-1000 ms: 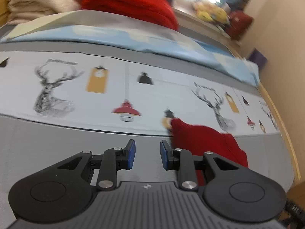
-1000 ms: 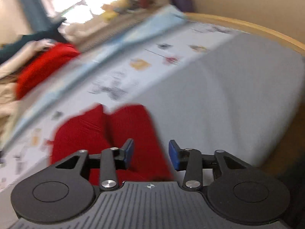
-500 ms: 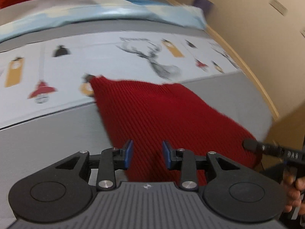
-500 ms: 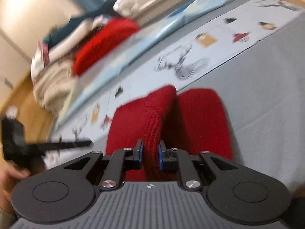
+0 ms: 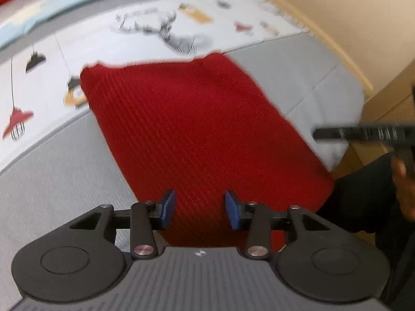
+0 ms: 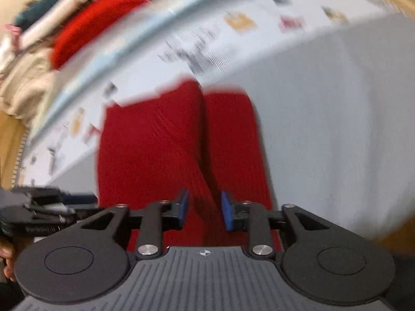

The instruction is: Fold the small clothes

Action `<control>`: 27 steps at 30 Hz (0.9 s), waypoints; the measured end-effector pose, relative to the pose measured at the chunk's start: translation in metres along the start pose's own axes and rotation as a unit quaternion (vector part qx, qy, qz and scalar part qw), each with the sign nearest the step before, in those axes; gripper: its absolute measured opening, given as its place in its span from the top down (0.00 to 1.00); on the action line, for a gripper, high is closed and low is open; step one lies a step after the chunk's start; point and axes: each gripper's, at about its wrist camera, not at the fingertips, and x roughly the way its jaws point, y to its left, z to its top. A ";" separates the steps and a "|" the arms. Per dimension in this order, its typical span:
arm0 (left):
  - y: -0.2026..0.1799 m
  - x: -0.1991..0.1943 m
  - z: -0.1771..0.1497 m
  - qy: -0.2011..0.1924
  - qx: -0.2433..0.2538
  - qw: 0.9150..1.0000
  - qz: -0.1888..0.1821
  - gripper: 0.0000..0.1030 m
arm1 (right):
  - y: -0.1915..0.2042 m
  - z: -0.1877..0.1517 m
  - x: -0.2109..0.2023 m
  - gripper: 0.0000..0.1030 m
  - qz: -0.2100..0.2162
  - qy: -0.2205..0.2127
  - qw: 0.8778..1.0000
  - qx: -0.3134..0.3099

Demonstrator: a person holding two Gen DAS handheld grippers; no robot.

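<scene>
Red knitted garment [image 5: 197, 134] lies spread on the grey part of the bed cover [image 5: 52, 176], its far edge reaching onto the white printed band with deer and lamps, and its near edge close to the side of the bed. In the right wrist view the same cloth [image 6: 155, 150] is not flat: a raised ridge runs down its middle toward the camera, so the piece seems to be only partly folded. The left gripper [image 5: 199, 210] hangs over the near edge with its jaws half apart and opening; the knit is seen between the blue pads, but they do not press on it. The right gripper [image 6: 205, 210] stands over the ridge, its jaws also opening, with the red fold between them and not pinched, as far as the blurred picture allows to say. I think the main risk is that the ridge falls to one side when it is let go, giving a crooked fold. A thick, stretchy knit can also slip from narrow pads, or only the top layer is caught. The two tools are near each other, and the cloth sits near the bed side, so a strong pull may drag it off. At the far side a pile of clothes [image 6: 52, 33] stays well apart
</scene>
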 end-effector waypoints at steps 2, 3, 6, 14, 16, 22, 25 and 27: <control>-0.010 0.019 -0.012 0.043 0.040 0.998 0.009 0.56 | 0.007 0.019 0.001 0.51 0.013 -0.015 0.999 -0.025; -0.019 0.029 -0.018 0.061 0.071 0.995 0.032 0.54 | 0.011 0.025 0.006 0.48 0.015 -0.016 0.999 -0.031; -0.025 0.044 -0.030 0.084 0.095 0.991 0.050 0.51 | 0.011 0.048 0.042 0.42 0.012 0.000 1.000 -0.008; -0.010 0.038 -0.032 0.076 0.073 0.994 0.032 0.50 | -0.002 0.082 0.107 0.85 0.061 0.004 0.994 0.087; -0.006 0.034 -0.029 0.072 0.066 0.995 0.027 0.50 | 0.001 0.081 0.089 0.86 0.078 -0.044 0.994 0.066; 0.008 0.025 -0.015 0.058 0.041 0.997 0.016 0.44 | -0.005 0.067 0.115 0.80 -0.023 -0.018 1.000 -0.009; 0.022 0.018 -0.006 0.040 0.003 0.999 0.025 0.42 | -0.005 0.080 0.095 0.61 -0.010 -0.027 1.000 -0.007; 0.038 0.012 0.002 0.016 -0.043 0.999 0.026 0.31 | -0.012 0.087 0.077 0.49 -0.027 -0.059 0.998 -0.008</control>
